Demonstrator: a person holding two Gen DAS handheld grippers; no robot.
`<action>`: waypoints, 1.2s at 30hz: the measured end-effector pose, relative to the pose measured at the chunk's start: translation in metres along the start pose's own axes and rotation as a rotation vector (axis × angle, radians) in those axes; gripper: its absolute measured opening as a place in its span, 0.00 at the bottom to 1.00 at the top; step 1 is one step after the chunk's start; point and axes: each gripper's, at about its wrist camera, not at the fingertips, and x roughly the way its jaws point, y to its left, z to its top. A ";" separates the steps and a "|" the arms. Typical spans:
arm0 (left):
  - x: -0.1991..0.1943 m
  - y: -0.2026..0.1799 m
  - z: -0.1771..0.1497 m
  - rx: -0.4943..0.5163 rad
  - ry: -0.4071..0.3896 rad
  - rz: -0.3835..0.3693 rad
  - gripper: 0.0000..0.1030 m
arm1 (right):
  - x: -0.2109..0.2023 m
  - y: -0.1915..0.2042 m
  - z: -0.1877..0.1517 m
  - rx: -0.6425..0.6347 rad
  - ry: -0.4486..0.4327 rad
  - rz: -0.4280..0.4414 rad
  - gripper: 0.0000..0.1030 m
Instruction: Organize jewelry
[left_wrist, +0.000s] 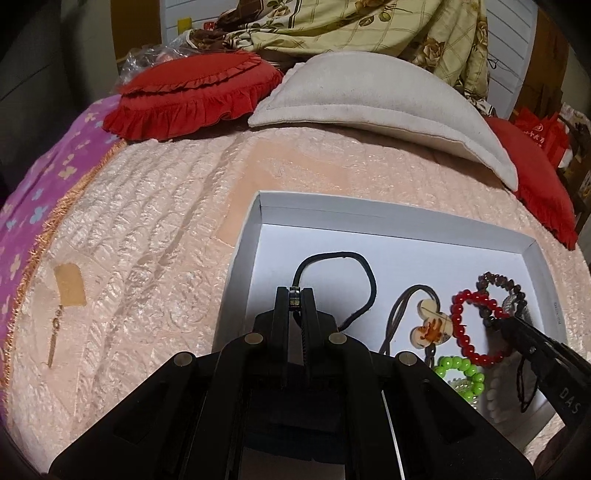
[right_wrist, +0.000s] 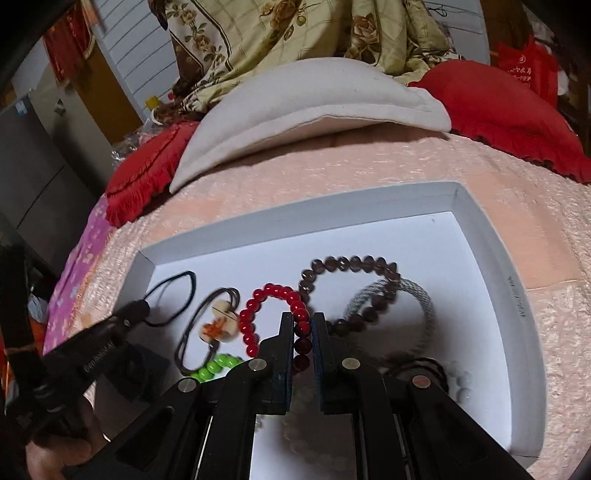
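Note:
A white shallow box (left_wrist: 243, 243) (right_wrist: 476, 221) lies on the pink bedspread. My left gripper (left_wrist: 294, 295) is shut on the small dark pendant of a black cord necklace (left_wrist: 354, 258), held over the box's left part. My right gripper (right_wrist: 303, 325) is shut on the red bead bracelet (right_wrist: 255, 314) (left_wrist: 461, 325) inside the box. Also in the box are a brown cord with a cream and orange pendant (left_wrist: 430, 326) (right_wrist: 218, 321), a green bead bracelet (left_wrist: 461, 369) (right_wrist: 214, 365), a dark brown bead bracelet (right_wrist: 351, 264) and a grey twisted bangle (right_wrist: 421, 306).
A thin gold earring with a card (left_wrist: 59, 317) lies on the bedspread left of the box. A grey-white pillow (left_wrist: 369, 96), red frilled cushions (left_wrist: 192, 96) and a floral quilt (left_wrist: 351, 26) lie behind. A purple flowered sheet (left_wrist: 37, 177) is at left.

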 end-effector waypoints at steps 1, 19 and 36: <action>0.000 0.000 0.000 0.001 0.000 0.001 0.05 | -0.001 -0.001 -0.001 -0.002 -0.002 -0.004 0.08; -0.057 -0.018 -0.001 0.049 -0.109 -0.033 0.85 | -0.054 -0.008 -0.015 -0.110 -0.084 -0.039 0.32; -0.199 -0.001 -0.122 0.031 -0.239 -0.037 1.00 | -0.179 -0.012 -0.122 -0.165 -0.169 -0.086 0.82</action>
